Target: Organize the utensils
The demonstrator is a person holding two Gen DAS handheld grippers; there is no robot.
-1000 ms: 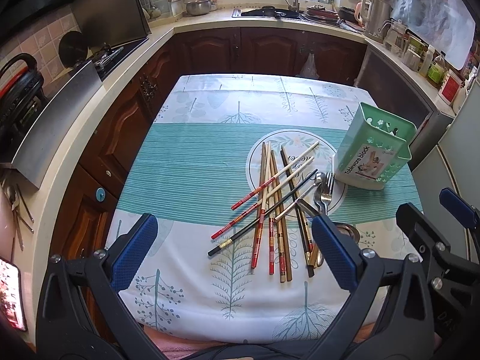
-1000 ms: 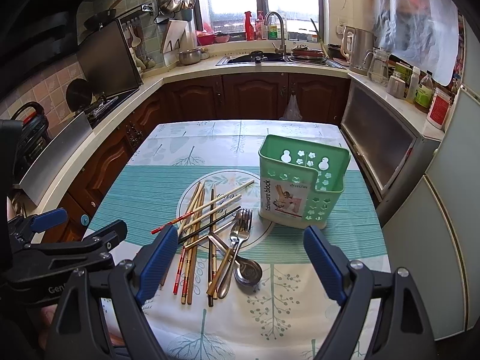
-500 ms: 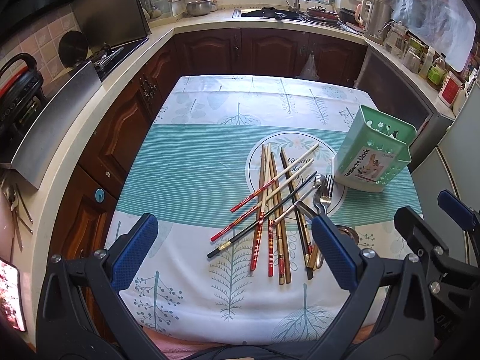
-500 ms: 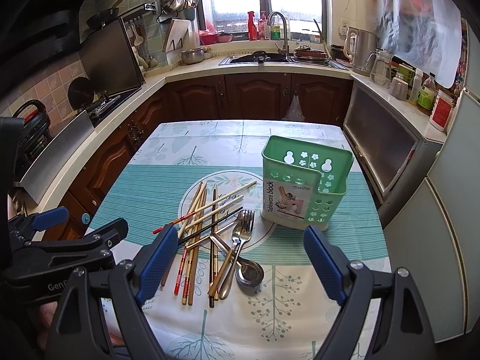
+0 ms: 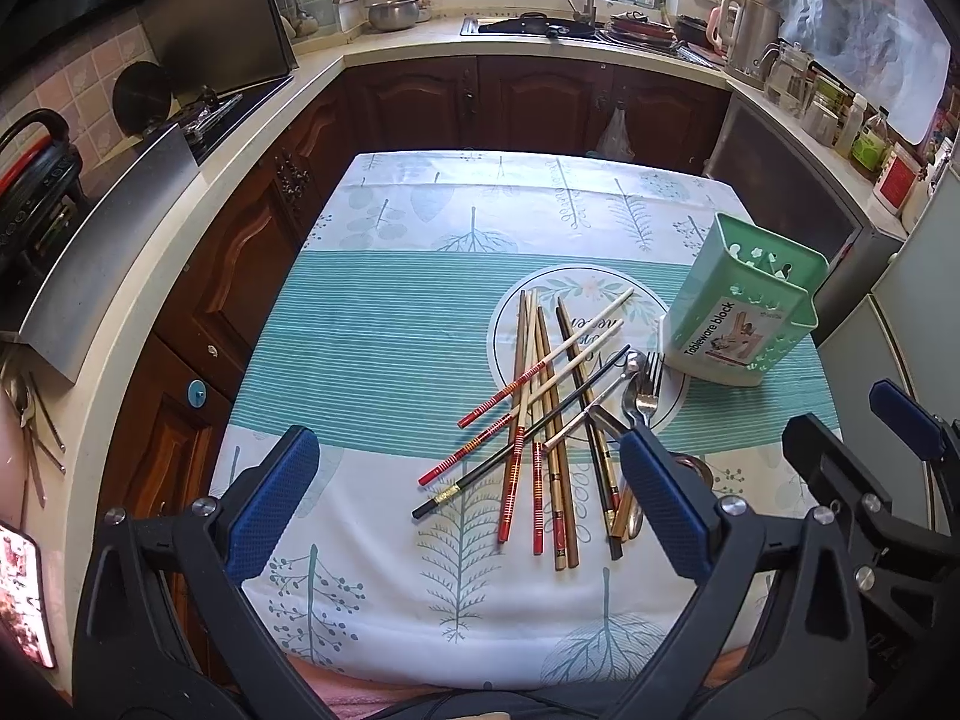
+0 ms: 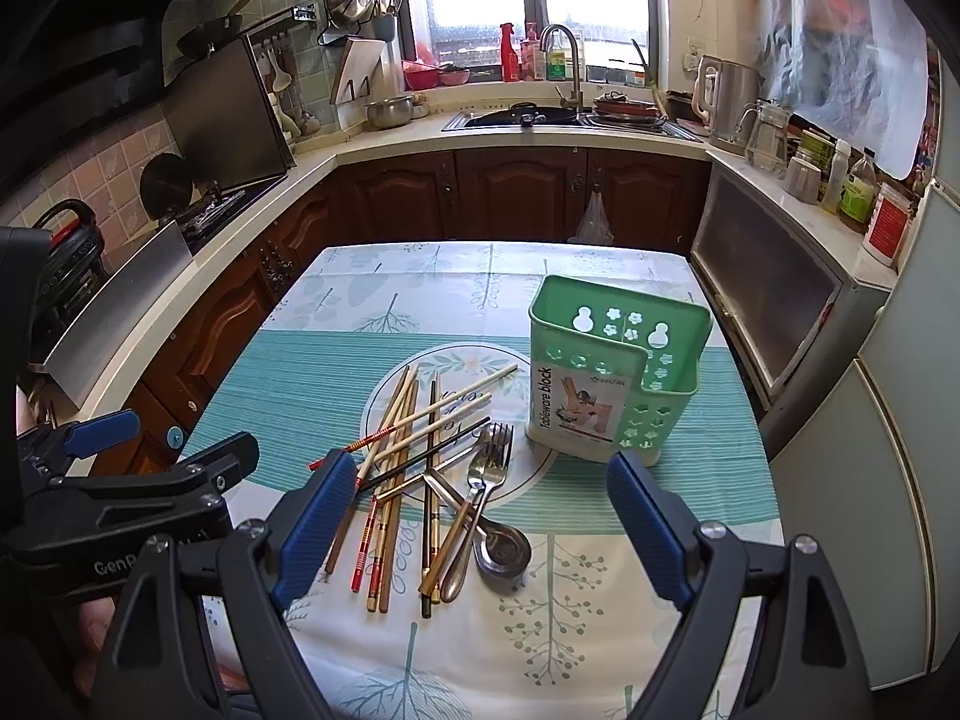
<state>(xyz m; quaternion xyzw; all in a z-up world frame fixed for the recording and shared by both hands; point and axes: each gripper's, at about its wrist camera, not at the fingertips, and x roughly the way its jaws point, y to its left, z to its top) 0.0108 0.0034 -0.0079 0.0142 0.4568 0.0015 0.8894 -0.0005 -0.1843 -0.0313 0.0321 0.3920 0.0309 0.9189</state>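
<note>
A loose pile of chopsticks (image 5: 543, 420) (image 6: 408, 456) lies on the table, with a fork (image 6: 489, 468), a spoon (image 6: 501, 549) and other metal cutlery at its right side. A green utensil holder (image 5: 741, 315) (image 6: 612, 372) labelled "Tableware block" stands upright to the right of the pile. My left gripper (image 5: 468, 516) is open and empty above the near table edge, left of the pile. My right gripper (image 6: 480, 528) is open and empty, hovering over the near end of the pile; it also shows in the left wrist view (image 5: 864, 456).
The table (image 5: 384, 360) has a teal and white leaf-print cloth. Wooden cabinets and counters surround it on the left, back and right, with a stove (image 6: 204, 210), a sink (image 6: 528, 117) and a kettle (image 6: 723, 99). A refrigerator (image 6: 900, 420) stands at the right.
Both grippers have crept slightly forward toward the pile; the utensils and the holder have not moved.
</note>
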